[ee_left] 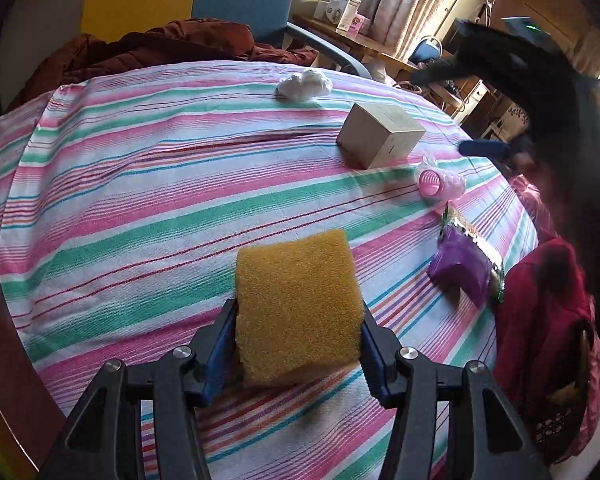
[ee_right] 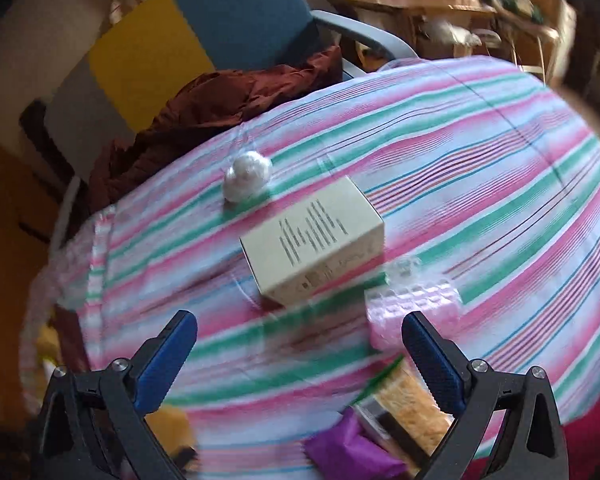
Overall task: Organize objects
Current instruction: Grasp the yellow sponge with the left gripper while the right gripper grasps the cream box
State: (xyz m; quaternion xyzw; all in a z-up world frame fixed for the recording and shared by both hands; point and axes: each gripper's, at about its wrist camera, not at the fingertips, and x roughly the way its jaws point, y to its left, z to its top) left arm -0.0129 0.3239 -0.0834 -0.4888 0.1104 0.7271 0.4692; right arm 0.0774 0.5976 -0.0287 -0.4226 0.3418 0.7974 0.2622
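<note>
Left claw is clenched on a yellow sponge, which sticks out forward between its fingers above the striped bench. Right claw hangs released over the bench, with a box and white wad ahead, a pink roller just beyond its right finger and a purple packet under it.

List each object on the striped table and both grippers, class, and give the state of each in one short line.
Left gripper: shut on the yellow sponge.
Right gripper: open, empty.
Beige box: closed, lying flat on the striped tablecloth.
Pink hair roller: lying on its side.
Purple packet: lying near the cloth's edge.
White wad: crumpled.
</note>
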